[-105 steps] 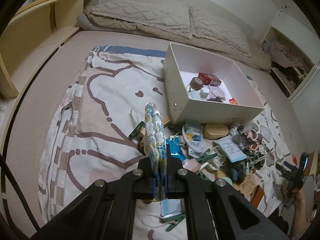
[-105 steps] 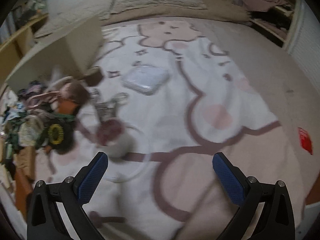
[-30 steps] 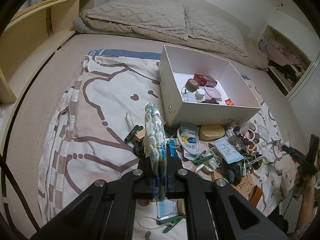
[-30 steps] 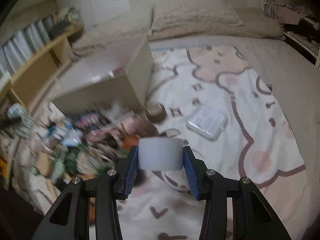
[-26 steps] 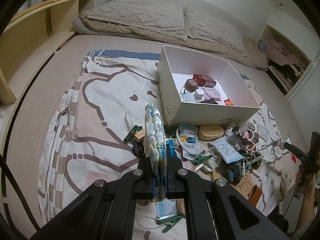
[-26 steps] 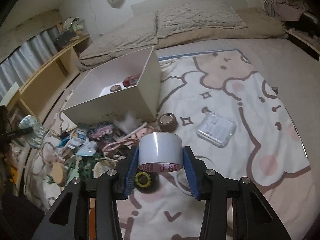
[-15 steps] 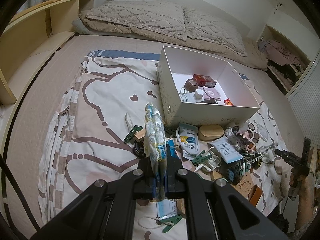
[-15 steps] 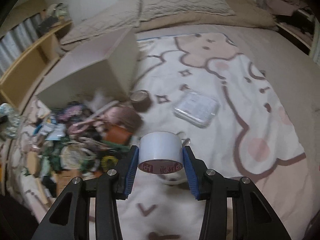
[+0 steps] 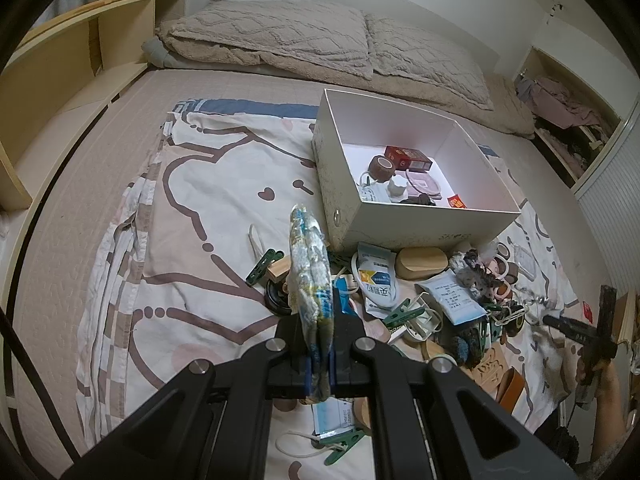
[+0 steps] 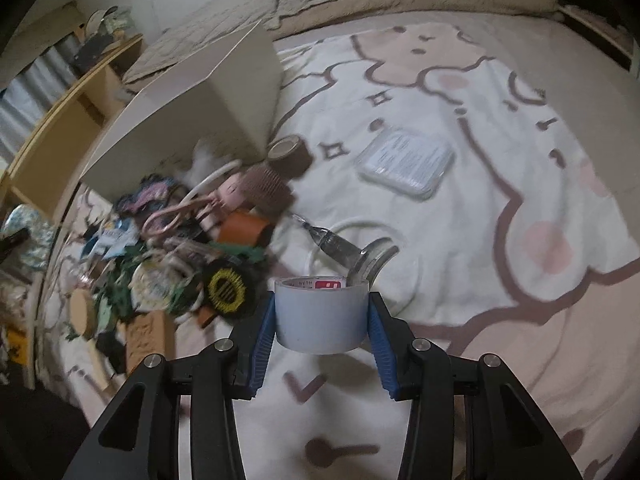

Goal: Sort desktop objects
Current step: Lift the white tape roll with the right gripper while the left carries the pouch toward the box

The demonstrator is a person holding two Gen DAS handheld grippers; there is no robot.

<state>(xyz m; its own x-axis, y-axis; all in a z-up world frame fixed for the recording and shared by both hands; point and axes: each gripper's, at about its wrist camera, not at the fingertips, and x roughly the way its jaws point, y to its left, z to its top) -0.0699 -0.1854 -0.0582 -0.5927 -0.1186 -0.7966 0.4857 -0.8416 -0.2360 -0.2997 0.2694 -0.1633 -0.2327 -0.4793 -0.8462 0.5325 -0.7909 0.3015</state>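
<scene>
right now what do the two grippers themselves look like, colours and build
Both are the same build: the left gripper and right gripper have matte black angular arms with triangular cut-outs and round silver screw heads at the joints. The finger pads are blue and ribbed. No cables or printed markings show on them. A bare forearm is visible behind the right one.

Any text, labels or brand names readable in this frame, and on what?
Tape roll held in the right tool: red label inside the core, lettering too blurred to read.
Blue-and-white packets in the pile: print too small.
Red box in the white box: unreadable.
Nothing else legible.
</scene>
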